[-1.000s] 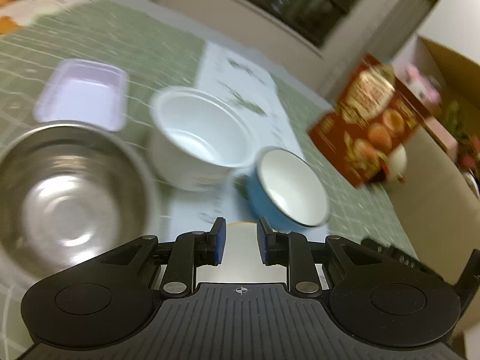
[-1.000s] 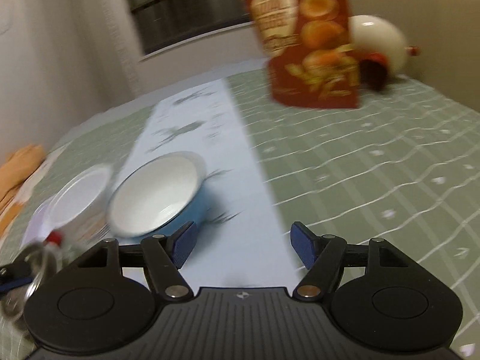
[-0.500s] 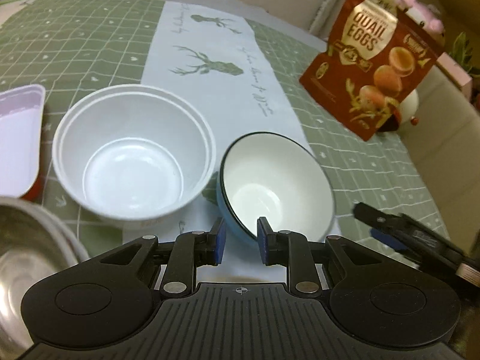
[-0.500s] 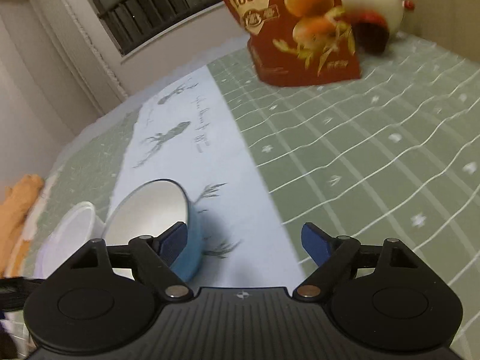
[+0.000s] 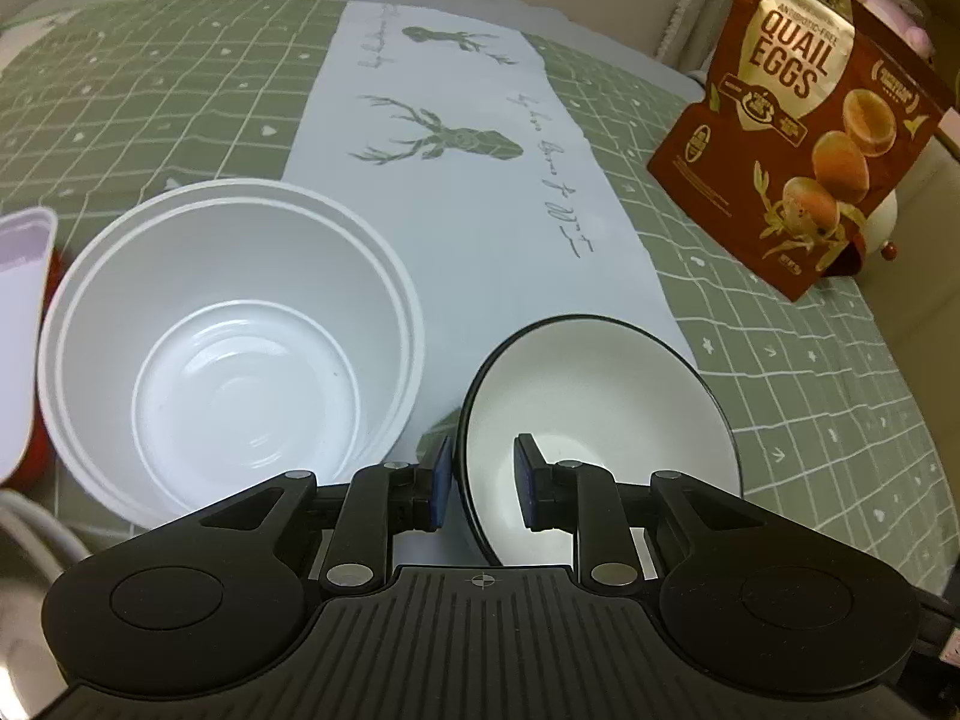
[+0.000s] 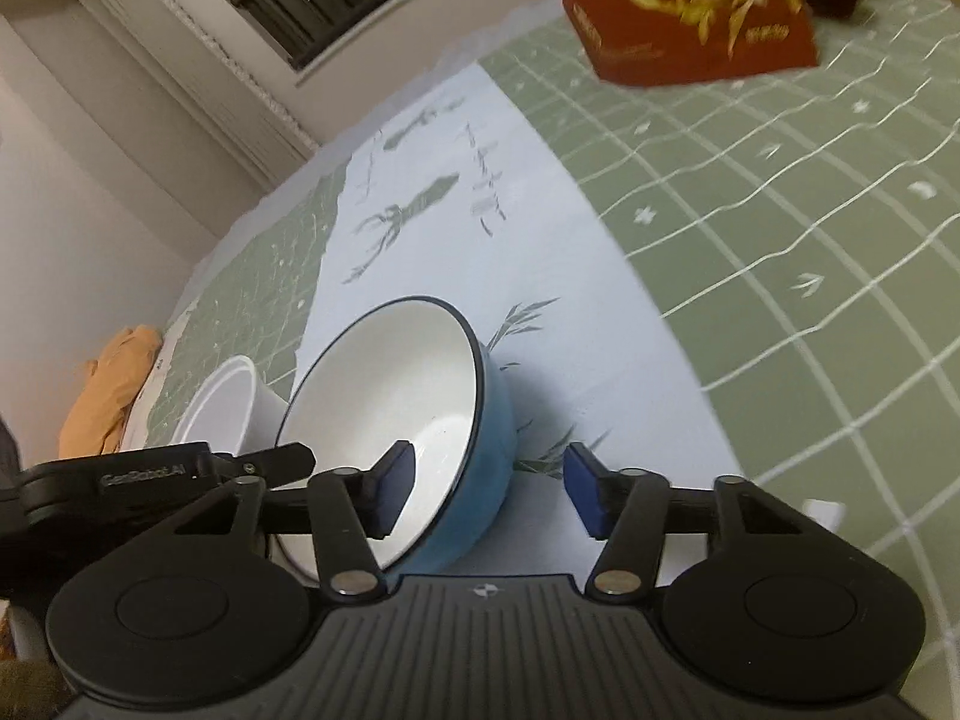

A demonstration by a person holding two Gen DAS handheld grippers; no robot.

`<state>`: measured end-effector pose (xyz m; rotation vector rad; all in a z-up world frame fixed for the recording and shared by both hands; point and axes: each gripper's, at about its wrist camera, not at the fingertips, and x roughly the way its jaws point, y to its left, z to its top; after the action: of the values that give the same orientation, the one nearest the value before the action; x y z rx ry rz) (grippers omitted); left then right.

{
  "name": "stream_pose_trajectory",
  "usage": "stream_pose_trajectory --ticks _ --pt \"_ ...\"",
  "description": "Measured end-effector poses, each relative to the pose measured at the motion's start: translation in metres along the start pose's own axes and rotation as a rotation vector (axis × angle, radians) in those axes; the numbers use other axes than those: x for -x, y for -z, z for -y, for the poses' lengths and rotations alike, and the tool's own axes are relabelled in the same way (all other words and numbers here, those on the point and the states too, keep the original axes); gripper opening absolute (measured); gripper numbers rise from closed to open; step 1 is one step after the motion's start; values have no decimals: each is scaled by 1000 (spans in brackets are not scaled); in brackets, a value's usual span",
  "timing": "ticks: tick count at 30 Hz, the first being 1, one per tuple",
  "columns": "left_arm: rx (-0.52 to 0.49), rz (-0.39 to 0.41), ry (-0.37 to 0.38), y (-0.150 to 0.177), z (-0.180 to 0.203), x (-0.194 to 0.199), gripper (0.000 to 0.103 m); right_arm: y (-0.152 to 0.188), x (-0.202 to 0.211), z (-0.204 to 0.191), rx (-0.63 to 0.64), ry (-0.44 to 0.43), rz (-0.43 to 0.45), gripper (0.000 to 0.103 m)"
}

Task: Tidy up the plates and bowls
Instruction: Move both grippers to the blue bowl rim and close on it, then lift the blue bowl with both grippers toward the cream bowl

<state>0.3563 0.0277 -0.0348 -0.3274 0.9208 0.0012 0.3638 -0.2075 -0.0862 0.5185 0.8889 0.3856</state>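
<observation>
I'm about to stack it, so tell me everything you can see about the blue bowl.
The blue bowl is glossy blue outside, white inside, with a thin dark rim, and looks enamelled or ceramic. It is empty and tilted, on the pale deer-print runner beside the white bowl. Both grippers straddle its rim, one finger inside, one outside; whether the pads press it is unclear.

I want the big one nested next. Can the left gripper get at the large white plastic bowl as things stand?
Probably not straight away: the left gripper has its jaws astride the rim of the tilted blue enamel bowl. The large white plastic bowl sits clear right beside it, so once that rim is let go the way looks free.
</observation>
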Motion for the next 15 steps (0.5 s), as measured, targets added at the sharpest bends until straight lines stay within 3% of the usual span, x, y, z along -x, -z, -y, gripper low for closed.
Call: stream_pose_trajectory --ticks 4,10,15 --pt "-37 7 -2 1 4 -4 29 2 -17 -1 -13 -31 -65 38" --pt "-46 -18 -20 10 13 -1 29 12 -3 -11 64 19 -41 37" --pt "-74 -62 16 25 26 5 29 20 23 1 104 33 -34 37"
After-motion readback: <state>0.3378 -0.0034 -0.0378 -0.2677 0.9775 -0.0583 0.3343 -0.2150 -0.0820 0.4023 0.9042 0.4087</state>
